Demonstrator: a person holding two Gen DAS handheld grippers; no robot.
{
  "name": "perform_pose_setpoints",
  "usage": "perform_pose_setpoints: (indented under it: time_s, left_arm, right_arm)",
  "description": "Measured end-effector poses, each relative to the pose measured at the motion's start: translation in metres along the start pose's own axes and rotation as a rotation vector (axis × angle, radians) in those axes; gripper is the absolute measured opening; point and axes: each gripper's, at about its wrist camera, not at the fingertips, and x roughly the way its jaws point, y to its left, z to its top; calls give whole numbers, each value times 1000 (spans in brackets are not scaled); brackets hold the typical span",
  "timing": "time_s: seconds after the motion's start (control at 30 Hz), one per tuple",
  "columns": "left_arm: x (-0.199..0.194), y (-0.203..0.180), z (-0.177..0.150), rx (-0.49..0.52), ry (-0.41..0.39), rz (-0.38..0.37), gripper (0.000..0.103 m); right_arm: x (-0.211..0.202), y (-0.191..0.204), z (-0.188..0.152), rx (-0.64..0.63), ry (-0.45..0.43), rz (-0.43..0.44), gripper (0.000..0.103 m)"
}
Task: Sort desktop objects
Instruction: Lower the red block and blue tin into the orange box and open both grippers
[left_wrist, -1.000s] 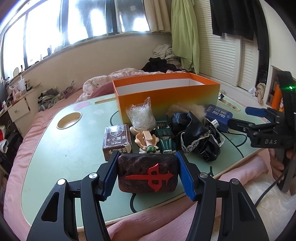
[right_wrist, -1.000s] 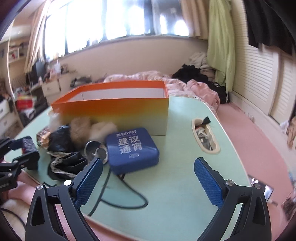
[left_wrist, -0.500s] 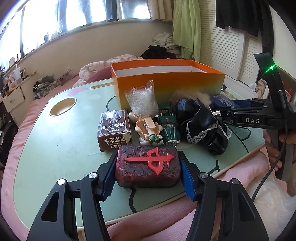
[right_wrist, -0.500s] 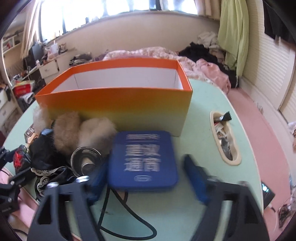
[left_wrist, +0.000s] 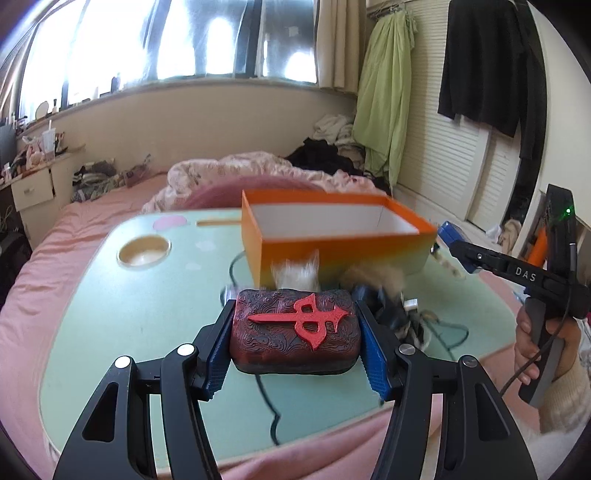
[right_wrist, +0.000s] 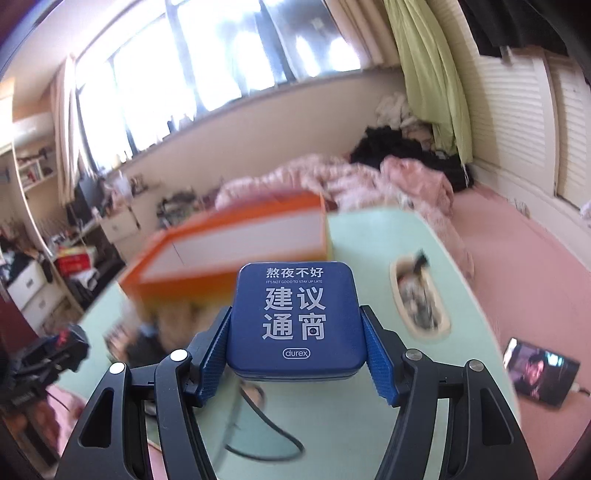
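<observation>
My left gripper (left_wrist: 295, 339) is shut on a dark red carved block with a red character (left_wrist: 295, 328), held above the near part of the green table (left_wrist: 110, 314). My right gripper (right_wrist: 297, 347) is shut on a blue tin with white Chinese text (right_wrist: 295, 317), lifted above the table (right_wrist: 369, 406). The open orange box (left_wrist: 332, 236) stands beyond both; it also shows in the right wrist view (right_wrist: 229, 243). The right gripper also shows in the left wrist view at the right (left_wrist: 458, 243). The left gripper shows at the left of the right wrist view (right_wrist: 55, 347).
Fluffy and black items (left_wrist: 376, 291) and a black cable (left_wrist: 269, 406) lie on the table in front of the box. A round cup recess (left_wrist: 144, 251) is at the table's left, an oblong recess with clutter (right_wrist: 417, 302) at its right. A phone (right_wrist: 539, 373) lies right.
My right gripper closed on the blue tin and lifted it off the table. My left gripper raised the red block higher and toward the orange box.
</observation>
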Motion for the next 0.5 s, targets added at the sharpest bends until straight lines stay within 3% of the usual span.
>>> perform_pose_setpoints:
  time_s: [0.17, 0.27, 0.33, 0.4, 0.43, 0.5]
  left_arm:
    - [29, -15, 59, 18, -23, 21, 61]
    - [71, -14, 81, -7, 30, 55, 61]
    - [106, -5, 82, -39, 125, 89, 61]
    - [121, 2, 76, -56, 165, 43, 61]
    - [120, 1, 75, -47, 147, 51, 61]
    - [118, 1, 72, -38, 147, 89, 61]
  right_arm:
    - [42, 28, 49, -16, 54, 3, 66]
    - [87, 35, 59, -39, 143, -49, 66]
    - [121, 36, 52, -34, 258, -90, 67]
    - [121, 47, 47, -82, 227, -138, 76]
    - [119, 53, 43, -99, 215, -143, 89]
    - [119, 60, 35, -96, 206, -178, 89]
